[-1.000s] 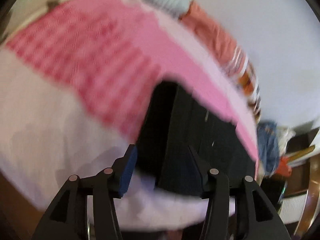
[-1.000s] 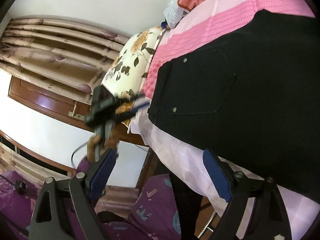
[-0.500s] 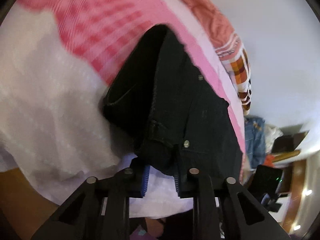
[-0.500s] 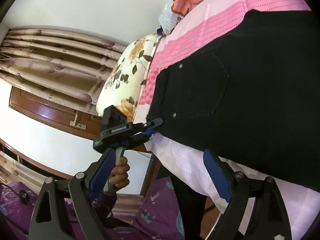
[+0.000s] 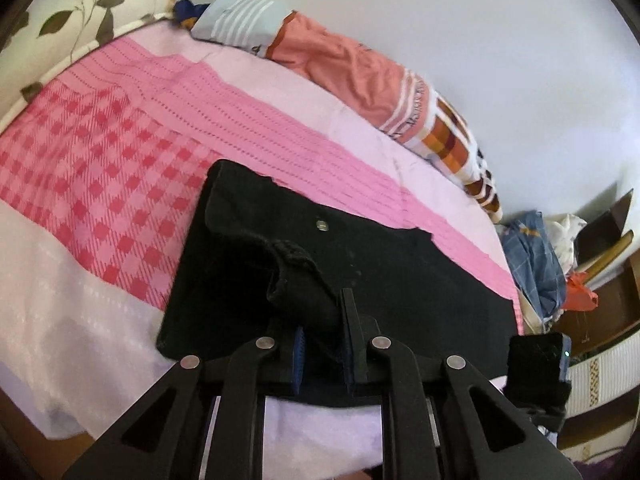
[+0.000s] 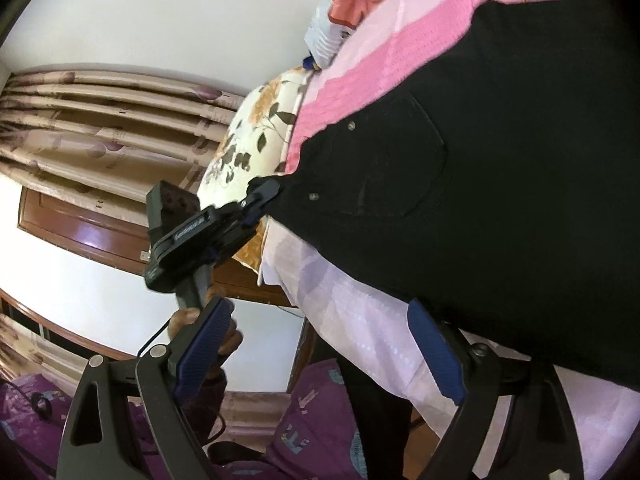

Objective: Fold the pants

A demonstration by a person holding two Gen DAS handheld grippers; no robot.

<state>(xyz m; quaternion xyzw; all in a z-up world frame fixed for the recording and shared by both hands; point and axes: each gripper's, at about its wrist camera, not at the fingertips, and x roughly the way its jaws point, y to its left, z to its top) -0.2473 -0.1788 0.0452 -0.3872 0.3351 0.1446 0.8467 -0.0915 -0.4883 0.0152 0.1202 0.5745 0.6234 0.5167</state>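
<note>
Black pants (image 5: 400, 276) lie spread on a pink and white bedsheet (image 5: 120, 168). My left gripper (image 5: 322, 344) is shut on the waistband corner of the pants and lifts a bunched fold of it. In the right wrist view the left gripper (image 6: 264, 196) shows pinching that corner of the pants (image 6: 480, 160) at the bed's near edge. My right gripper (image 6: 320, 352) is open and empty, held off the bed edge just below the pants' near side.
A floral pillow (image 5: 80, 20) lies at the head of the bed. An orange blanket (image 5: 360, 72) runs along the wall side. A clothes pile (image 5: 536, 256) sits past the foot. Curtains (image 6: 100, 120) and a purple floor mat (image 6: 312, 420) lie beyond the bed edge.
My left gripper closed on the waistband corner and has lifted it, pulling the cloth up. My right gripper has stayed open and moved a little closer to the pants.
</note>
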